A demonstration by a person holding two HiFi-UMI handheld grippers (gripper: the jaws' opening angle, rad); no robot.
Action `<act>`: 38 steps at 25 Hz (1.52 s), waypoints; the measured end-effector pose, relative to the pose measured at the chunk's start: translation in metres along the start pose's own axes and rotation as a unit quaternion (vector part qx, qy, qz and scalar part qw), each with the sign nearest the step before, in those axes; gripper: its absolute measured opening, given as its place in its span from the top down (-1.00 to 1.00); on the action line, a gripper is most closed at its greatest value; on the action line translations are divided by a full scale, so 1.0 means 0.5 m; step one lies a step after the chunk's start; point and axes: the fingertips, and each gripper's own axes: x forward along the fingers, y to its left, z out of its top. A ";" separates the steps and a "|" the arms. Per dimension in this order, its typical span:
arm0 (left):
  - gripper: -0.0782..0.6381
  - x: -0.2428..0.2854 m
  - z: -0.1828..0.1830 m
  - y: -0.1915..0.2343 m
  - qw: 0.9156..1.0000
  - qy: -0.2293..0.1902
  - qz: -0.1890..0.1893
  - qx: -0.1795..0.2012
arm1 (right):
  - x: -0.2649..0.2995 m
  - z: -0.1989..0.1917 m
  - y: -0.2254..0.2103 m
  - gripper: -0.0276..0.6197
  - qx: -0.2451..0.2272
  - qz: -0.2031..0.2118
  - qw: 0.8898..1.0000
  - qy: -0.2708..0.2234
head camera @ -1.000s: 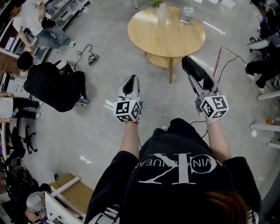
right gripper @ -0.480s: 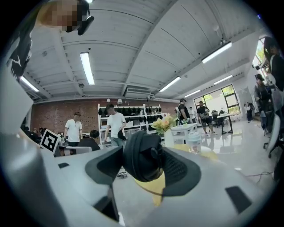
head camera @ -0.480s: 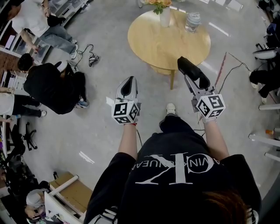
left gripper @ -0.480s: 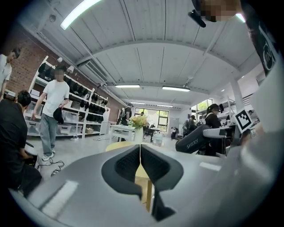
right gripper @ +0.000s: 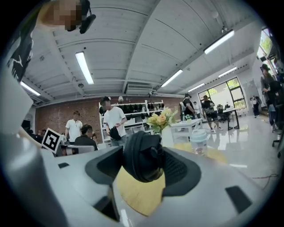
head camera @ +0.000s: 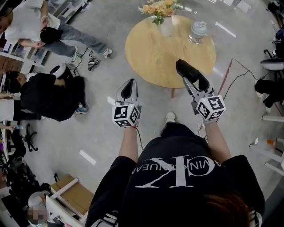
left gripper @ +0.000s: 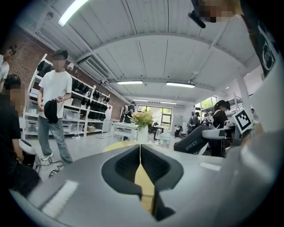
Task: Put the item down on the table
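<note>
Clearly, the right tool (head camera: pixel 183 67) is clamped on a black item (right gripper: pixel 141 153), a rounded dark bundle that fills the gap between its jaws and bulges above them. In the head view this tool's tip reaches over the near edge of the round wooden table (head camera: pixel 155 55), and the item is held up in the air above it. Beyond the tool's tip, toward the table's far side, stand a white vase (head camera: pixel 166 27) of yellow and orange flowers (head camera: pixel 159 7) and, to the right of that, a clear jar (head camera: pixel 198 32) with a pale lid. The left tool (head camera: pixel 129 89) has its jaws pressed together with nothing between them. It hangs over the grey floor (head camera: pixel 97 128), just short of the table's edge and level with the right tool.
</note>
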 end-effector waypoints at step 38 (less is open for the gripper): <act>0.73 0.289 -0.045 0.093 0.998 0.064 -0.014 -0.009 | 0.349 -0.085 -0.107 0.06 0.053 0.062 0.993 0.081</act>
